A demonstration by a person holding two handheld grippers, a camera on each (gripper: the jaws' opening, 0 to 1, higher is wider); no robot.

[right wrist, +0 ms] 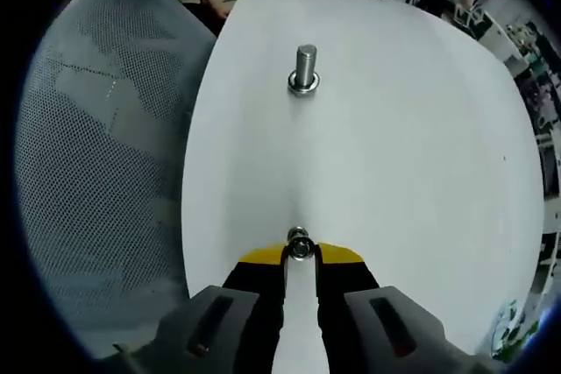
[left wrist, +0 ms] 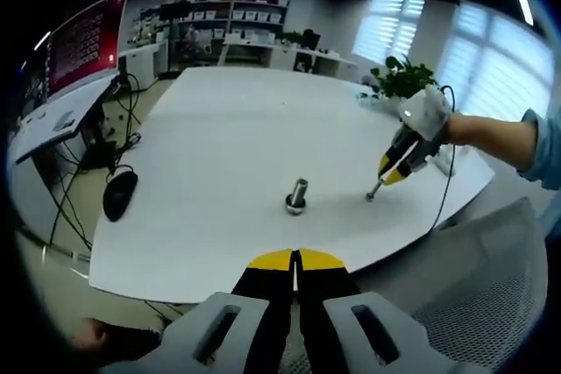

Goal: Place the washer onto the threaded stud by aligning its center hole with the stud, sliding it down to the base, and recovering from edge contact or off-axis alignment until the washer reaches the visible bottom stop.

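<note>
We're looking at the left gripper (left wrist: 295, 262) first: two black jaws wearing yellow tips, sitting on a pale grey body with a dark slanted slot on each side. The right gripper (right wrist: 301, 253) is showing the same build, black jaws, yellow caps, grey slotted housing underneath. In the left gripper view that right gripper (left wrist: 375, 192) is coming across as yellow and black with a thin metal-coloured nose, a dark cable (left wrist: 449, 172) trailing from it. The hand (left wrist: 428, 113) is wearing a white glove, and a blue sleeve (left wrist: 536, 144) is covering the arm.
</note>
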